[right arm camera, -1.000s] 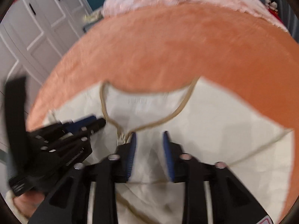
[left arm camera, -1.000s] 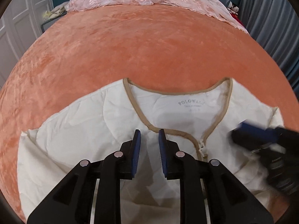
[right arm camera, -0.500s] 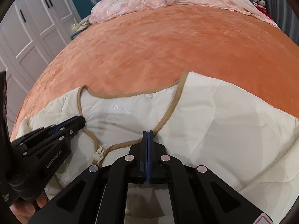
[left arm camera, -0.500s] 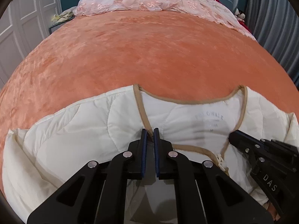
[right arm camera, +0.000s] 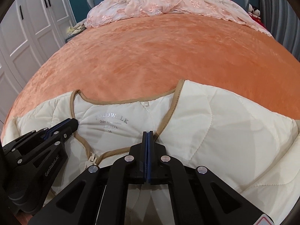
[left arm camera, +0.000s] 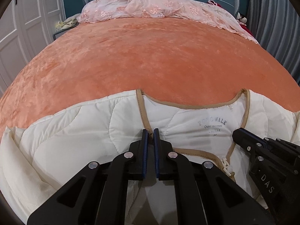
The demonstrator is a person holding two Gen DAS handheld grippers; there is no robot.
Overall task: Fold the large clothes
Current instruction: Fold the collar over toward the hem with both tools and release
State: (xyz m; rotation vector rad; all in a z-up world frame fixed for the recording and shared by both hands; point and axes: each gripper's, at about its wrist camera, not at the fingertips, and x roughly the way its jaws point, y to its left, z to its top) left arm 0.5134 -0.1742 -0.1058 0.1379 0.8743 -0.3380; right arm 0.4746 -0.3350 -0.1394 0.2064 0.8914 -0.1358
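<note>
A cream quilted jacket (left arm camera: 78, 146) lies front-up at the near edge of a bed covered by an orange blanket (left arm camera: 150, 60), collar toward the headboard. The left tool (left arm camera: 150, 131) is pinched on the tan trim (left arm camera: 142, 108) at the left side of the neckline, with a narrow gap between its pads where the fabric sits. The right tool (right arm camera: 148, 132) is pressed fully closed on the trim at the right side of the neckline. The zipper (right arm camera: 91, 158) lies between the two grips. The step in hand appears to be securing the collar before a fold. The next move likely calls for lifting both grips together, keeping them level, so the jacket stays square.
</note>
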